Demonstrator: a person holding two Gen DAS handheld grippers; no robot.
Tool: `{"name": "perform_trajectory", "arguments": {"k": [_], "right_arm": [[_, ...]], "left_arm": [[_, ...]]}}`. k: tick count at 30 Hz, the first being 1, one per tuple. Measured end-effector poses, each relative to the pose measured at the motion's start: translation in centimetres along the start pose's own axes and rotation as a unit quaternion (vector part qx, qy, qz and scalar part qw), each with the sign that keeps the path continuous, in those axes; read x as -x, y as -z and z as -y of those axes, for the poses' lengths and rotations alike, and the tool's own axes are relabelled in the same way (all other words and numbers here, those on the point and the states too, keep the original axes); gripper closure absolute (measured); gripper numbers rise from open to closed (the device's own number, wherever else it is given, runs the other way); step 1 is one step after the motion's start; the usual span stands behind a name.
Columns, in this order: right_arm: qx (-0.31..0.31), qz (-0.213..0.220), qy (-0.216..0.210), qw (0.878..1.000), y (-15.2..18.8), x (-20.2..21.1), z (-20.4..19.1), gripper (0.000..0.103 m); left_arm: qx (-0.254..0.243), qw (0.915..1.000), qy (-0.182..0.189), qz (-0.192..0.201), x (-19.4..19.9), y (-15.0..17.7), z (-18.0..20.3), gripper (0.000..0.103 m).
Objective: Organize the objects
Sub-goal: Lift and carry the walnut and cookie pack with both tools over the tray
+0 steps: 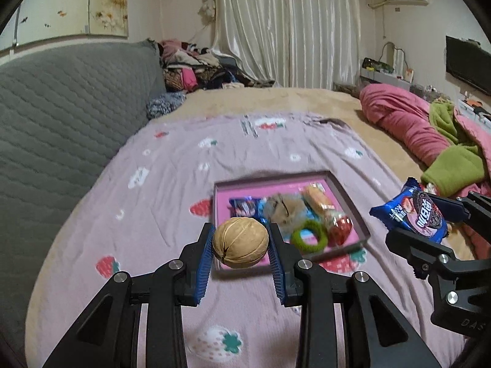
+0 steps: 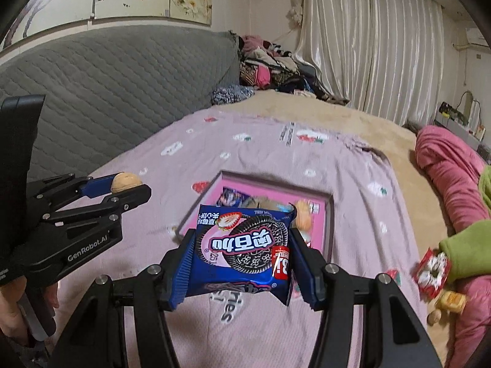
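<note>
Left gripper (image 1: 241, 243) jaws clamp walnut (image 1: 240, 243) frame-center above tray (image 1: 346, 197); right gripper (image 2: 242, 256) jaws clamp cookie pack (image 2: 242, 251) center-low.

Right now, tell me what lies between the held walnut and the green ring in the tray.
In the left wrist view, only the left gripper's right finger and a strip of pink tray floor separate the walnut from the green ring.

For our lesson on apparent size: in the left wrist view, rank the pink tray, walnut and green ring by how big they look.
1. pink tray
2. walnut, though held nearest the camera by the left gripper, so enlarged
3. green ring
</note>
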State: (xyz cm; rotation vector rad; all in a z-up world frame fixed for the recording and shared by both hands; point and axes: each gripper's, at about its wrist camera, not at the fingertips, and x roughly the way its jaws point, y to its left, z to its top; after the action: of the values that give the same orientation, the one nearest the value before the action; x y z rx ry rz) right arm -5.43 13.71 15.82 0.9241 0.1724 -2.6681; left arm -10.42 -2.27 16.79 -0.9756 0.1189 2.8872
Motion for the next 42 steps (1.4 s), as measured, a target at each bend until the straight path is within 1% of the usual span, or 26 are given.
{"name": "perform_trajectory", "arguments": {"k": [4,8,11,18,25,35,40,42], "right_arm": [[0.002,0.009,0.005,1.0,-1.6,-0.3,0.3,0.045],[0.007,0.015,0.005,1.0,-3.0,-1.1,0.4,0.045],[0.012,0.016,0.009,1.0,-3.8,-1.9,0.4,0.045],[0.0,0.015,0.008,1.0,-4.5,-4.5,1.5,0.045],[-0.008,0.007,0.003,1.0,-4.0,-7.4,2.3,0.045],[-0.018,-0.011,-0.002,1.0,-2.5,-12.2,3.1,0.045],[-0.021,-0.025,-0.007,0.999,-1.6,-14.6,3.3,0.045],[-0.019,-0.031,-0.007,0.999,-1.2,-15.5,3.3,0.045]], "left_arm": [[0.005,0.9999,-0.002,0.011,-0.6,-2.1,-0.6,0.068],[0.005,0.9999,0.0,0.015,-1.7,-3.6,-0.7,0.068],[0.003,0.9999,0.0,0.016,-3.1,-4.3,-0.8,0.068],[0.01,0.9999,0.001,0.011,-7.3,-5.6,-1.1,0.068],[0.016,0.9999,-0.004,0.001,-11.1,-5.4,-1.7,0.068],[0.019,0.9996,0.0,-0.019,-16.2,-3.2,-1.4,0.068],[0.02,0.9997,-0.005,-0.016,-18.4,-2.1,-1.3,0.068],[0.028,0.9994,0.002,-0.021,-19.5,-1.9,-1.4,0.068]]}}
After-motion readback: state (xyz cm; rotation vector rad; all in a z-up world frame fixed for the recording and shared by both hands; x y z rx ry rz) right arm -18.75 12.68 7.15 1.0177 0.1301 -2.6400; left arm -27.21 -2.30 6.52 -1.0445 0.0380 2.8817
